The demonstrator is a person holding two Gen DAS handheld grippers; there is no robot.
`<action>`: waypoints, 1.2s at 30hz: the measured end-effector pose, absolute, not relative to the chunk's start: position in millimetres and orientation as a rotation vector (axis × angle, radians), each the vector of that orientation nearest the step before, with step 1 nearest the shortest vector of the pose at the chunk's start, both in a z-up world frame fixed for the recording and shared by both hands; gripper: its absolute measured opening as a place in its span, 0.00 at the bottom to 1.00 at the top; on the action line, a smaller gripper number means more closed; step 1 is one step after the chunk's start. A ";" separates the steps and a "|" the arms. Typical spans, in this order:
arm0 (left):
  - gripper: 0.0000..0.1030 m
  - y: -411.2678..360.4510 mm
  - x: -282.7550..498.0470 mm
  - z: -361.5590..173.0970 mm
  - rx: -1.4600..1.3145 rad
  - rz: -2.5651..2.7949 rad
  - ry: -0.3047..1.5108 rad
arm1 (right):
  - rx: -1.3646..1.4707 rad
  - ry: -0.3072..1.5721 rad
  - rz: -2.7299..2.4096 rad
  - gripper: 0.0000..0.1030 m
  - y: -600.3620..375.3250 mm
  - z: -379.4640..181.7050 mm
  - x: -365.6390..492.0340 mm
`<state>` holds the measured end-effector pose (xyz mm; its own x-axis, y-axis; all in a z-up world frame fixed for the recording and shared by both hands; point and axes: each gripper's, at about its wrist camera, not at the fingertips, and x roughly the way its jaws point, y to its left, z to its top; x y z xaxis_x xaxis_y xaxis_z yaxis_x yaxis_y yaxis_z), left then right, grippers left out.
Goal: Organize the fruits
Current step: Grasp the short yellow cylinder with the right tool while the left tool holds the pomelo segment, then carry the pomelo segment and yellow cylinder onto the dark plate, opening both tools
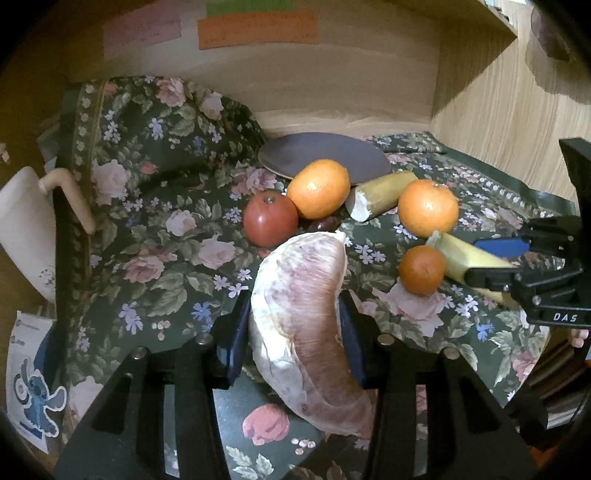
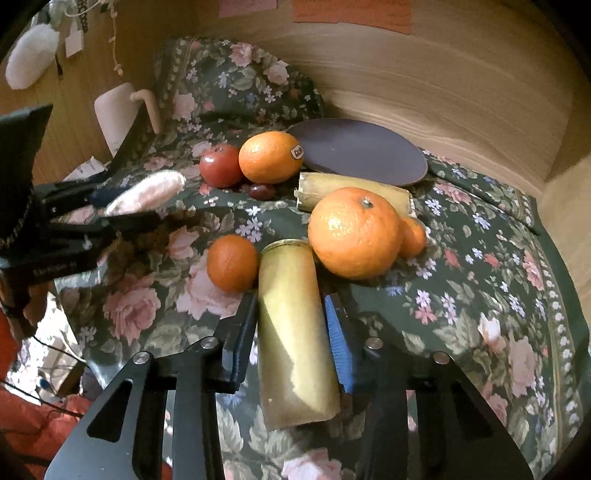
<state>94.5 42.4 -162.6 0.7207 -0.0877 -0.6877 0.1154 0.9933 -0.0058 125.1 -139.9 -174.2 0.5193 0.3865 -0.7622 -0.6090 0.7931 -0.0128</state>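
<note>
"DAS" was read in white on the right gripper [image 1: 495, 260] body in the left wrist view. A small oval sticker was seen on the far orange [image 2: 270, 157]; its print was too small to be read. Writing on the pink, orange and green notes [image 1: 257, 30] on the wooden back wall was blurred. A blue cartoon-creature sticker [image 1: 35, 391] was noted at lower left.

Left gripper [image 1: 295, 332]: jaws were clamped on a peeled pomelo segment [image 1: 303, 317], pink flesh with white pith, gripped on both flanks and held above the floral cloth [image 1: 159, 229].

Right gripper [image 2: 291, 328]: jaws were closed on a pale yellow sugarcane piece [image 2: 293, 332], held lengthwise between the pads, its far end just beside the large orange [image 2: 354, 232].

Remaining fruit was left on the cloth-covered surface: a tomato [image 2: 220, 165] touching the far orange, a dark grape-like fruit [image 2: 261, 191] just in front of them, a second sugarcane piece [image 2: 354, 190] behind the large orange, a small tangerine [image 2: 232, 263] just left of the held cane, another small tangerine [image 2: 412, 236] partly hidden behind the large orange. The dark purple plate [image 2: 362, 151] was seen at the back near the wall, nothing on it. A white mug [image 1: 26, 229] was seen at far left.
</note>
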 end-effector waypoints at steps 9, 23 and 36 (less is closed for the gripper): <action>0.44 40.8 90.9 -163.0 0.020 -0.118 0.750 | -0.296 0.880 0.610 0.35 -134.4 -183.6 137.0; 0.44 40.7 95.5 -129.6 0.013 -0.114 0.664 | -0.242 0.754 0.551 0.33 -153.2 -146.3 123.6; 0.44 29.1 118.4 -89.2 0.043 -0.120 0.563 | -0.147 0.590 0.475 0.33 -170.9 -94.1 150.8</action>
<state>118.4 29.1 -89.2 0.8388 -0.1022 -0.5348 0.1256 0.9921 0.0075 150.8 -170.9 -94.1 0.7267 0.3885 -0.5666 -0.4708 0.8822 0.0011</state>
